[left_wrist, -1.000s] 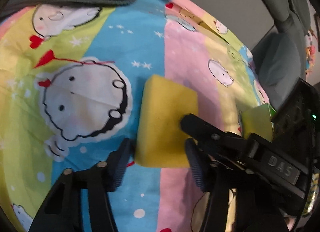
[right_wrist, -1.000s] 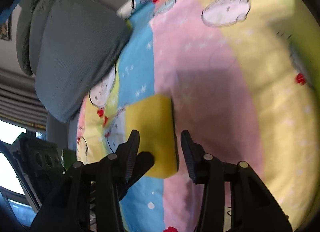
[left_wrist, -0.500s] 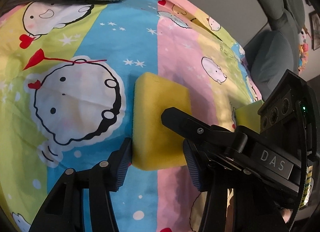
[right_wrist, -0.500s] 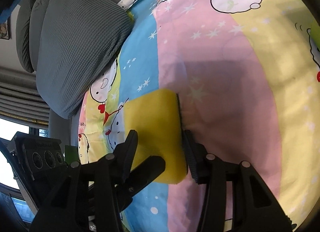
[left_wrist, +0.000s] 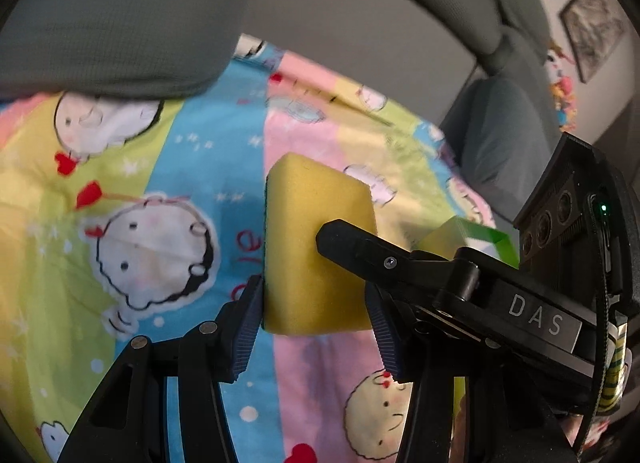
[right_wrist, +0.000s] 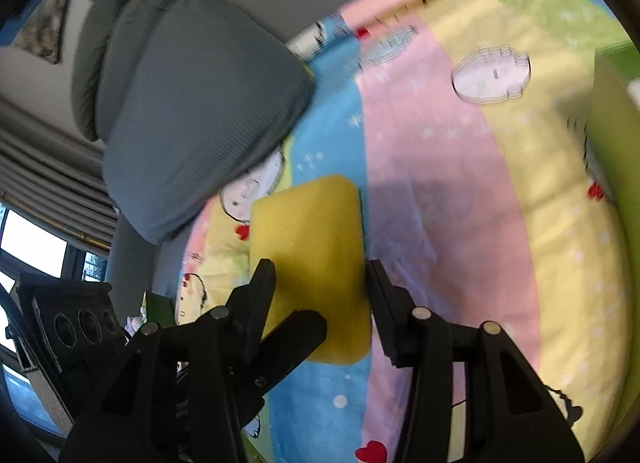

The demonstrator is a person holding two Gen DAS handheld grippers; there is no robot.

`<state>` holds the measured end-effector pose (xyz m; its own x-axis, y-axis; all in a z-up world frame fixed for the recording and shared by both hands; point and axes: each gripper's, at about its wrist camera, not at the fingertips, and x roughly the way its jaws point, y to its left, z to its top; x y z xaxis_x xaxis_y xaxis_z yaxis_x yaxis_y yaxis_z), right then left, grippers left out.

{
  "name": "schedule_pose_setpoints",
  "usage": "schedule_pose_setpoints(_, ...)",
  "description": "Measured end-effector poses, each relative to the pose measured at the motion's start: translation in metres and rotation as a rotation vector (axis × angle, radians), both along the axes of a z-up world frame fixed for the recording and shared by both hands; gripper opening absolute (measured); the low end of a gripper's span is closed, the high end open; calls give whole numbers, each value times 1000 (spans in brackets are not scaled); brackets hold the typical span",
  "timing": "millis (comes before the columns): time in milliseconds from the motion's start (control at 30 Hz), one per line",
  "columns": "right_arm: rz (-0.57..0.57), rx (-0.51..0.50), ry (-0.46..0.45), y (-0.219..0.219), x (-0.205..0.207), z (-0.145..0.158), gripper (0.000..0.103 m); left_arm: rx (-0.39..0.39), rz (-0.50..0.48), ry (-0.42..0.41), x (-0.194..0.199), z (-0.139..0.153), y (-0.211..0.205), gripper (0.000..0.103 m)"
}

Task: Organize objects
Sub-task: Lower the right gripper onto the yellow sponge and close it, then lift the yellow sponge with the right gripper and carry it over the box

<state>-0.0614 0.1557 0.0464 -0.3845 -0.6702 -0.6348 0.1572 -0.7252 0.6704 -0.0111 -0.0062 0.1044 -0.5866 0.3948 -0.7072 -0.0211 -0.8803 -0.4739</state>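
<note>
In my left wrist view, a grey pillow (left_wrist: 120, 23) fills the upper left of the frame, lying on the striped cartoon bedsheet (left_wrist: 168, 183). At centre sits the yellow sponge (left_wrist: 316, 243), with my left tool (left_wrist: 316, 327) pinching its near end, both pads pressed against its sides. One finger of my right tool (left_wrist: 352, 243) crosses from the right and lies against the sponge's face. Right of that, a green and yellow box (left_wrist: 468, 239) stands on the sheet behind the right tool's body, and framed pictures (left_wrist: 592, 19) hang at the upper right; only this view shows the pictures

In my right wrist view, the left tool's camera housing (right_wrist: 76, 323) shows at the lower left, with grey pillows (right_wrist: 192, 111) above it. The sponge (right_wrist: 312, 247) is at centre, dark scouring edge on its right side, and my right tool (right_wrist: 320, 295) grips its near end, pads touching both sides. A finger of the left tool (right_wrist: 292, 339) overlaps the sponge's lower left. The box (right_wrist: 616, 135) looms at the right edge, much nearer here
</note>
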Motion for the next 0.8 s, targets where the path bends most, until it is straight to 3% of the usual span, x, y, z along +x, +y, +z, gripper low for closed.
schedule_pose_setpoints(500,-37,-8,242,11,31,51,46,-1,-13,248,23,37,8,51)
schedule_pose_setpoints(800,-52,-2,296,17,37,62,46,-6,-11,302,29,43,12,51)
